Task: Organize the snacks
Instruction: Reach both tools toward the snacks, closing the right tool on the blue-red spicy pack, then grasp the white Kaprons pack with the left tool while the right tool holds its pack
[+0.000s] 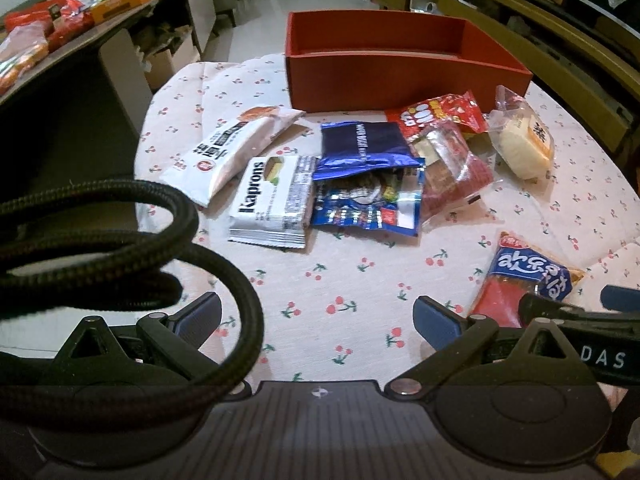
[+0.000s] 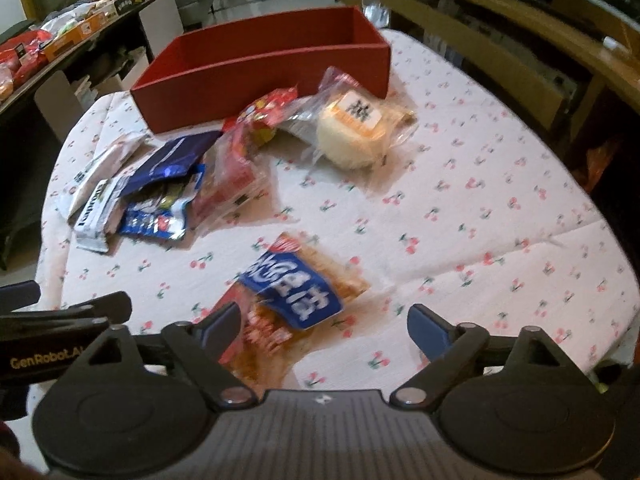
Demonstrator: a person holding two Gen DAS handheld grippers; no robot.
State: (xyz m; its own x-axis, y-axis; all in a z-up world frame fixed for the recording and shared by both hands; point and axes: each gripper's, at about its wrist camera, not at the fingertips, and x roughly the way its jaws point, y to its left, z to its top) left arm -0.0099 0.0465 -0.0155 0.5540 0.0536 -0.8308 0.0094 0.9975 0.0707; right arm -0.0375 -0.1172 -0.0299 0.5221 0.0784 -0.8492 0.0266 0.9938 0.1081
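A red open box point(image 1: 400, 76) point(image 2: 260, 76) stands at the far side of the cherry-print tablecloth point(image 1: 340, 280). In front of it lies a heap of snack packs: a white Kaprons pack point(image 1: 272, 204), a white pouch point(image 1: 236, 152), a dark blue bag point(image 1: 364, 148), red packs point(image 1: 444, 120) and a wrapped bun point(image 1: 524, 140) point(image 2: 356, 132). A red and blue packet point(image 2: 288, 300) point(image 1: 520, 280) lies apart, near the front. My right gripper point(image 2: 324, 328) is open just above it, its left finger at the packet's edge. My left gripper point(image 1: 316, 316) stands open over bare cloth.
A black braided cable point(image 1: 140, 248) loops across the left wrist view. A dark side table point(image 1: 80, 28) at the left carries more snack boxes and packs. A wooden shelf unit point(image 2: 520, 40) runs along the right behind the table.
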